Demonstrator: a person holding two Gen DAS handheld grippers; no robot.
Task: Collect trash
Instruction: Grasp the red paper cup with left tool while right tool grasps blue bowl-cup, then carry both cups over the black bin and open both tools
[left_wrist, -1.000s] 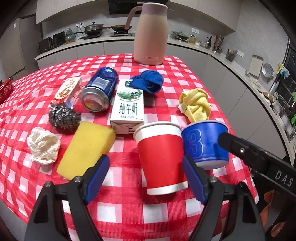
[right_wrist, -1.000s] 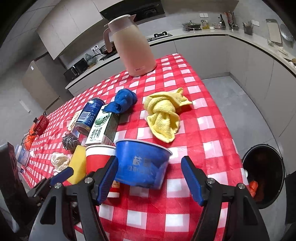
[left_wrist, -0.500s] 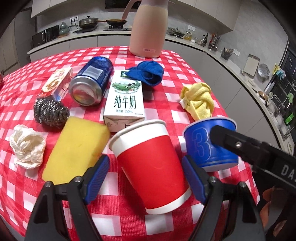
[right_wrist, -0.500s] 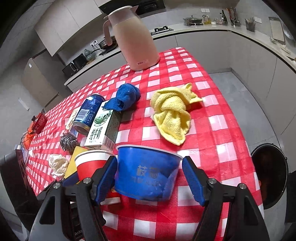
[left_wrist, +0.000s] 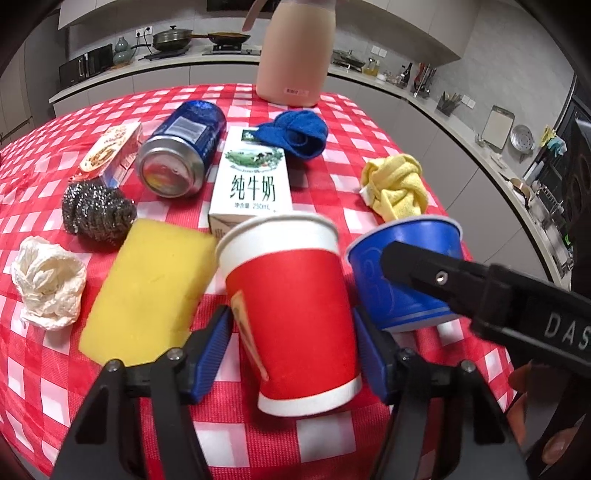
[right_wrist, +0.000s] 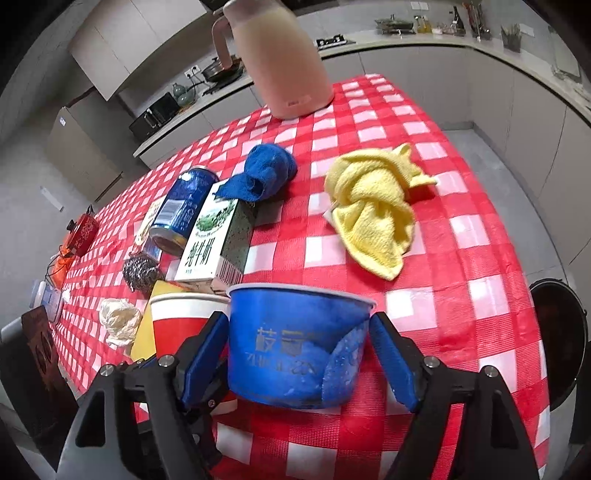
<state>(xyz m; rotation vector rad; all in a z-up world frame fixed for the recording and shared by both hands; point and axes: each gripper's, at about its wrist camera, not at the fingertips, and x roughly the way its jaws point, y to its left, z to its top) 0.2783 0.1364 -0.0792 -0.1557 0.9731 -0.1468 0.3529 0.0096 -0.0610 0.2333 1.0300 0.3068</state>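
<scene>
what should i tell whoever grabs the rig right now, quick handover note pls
Left gripper: shut on the red paper cup, which is tilted.
Right gripper: pads against the blue paper bowl, shut on it.
Still lying on the red checked table: milk carton, blue can on its side, crumpled tissue, snack wrapper.
Also there: yellow sponge, steel wool, blue cloth, yellow cloth, pink jug.
Bin stands on the floor off the table's right edge.
Done: cup and bowl gripped. Left: drop both in the bin, then collect the rest.
</scene>
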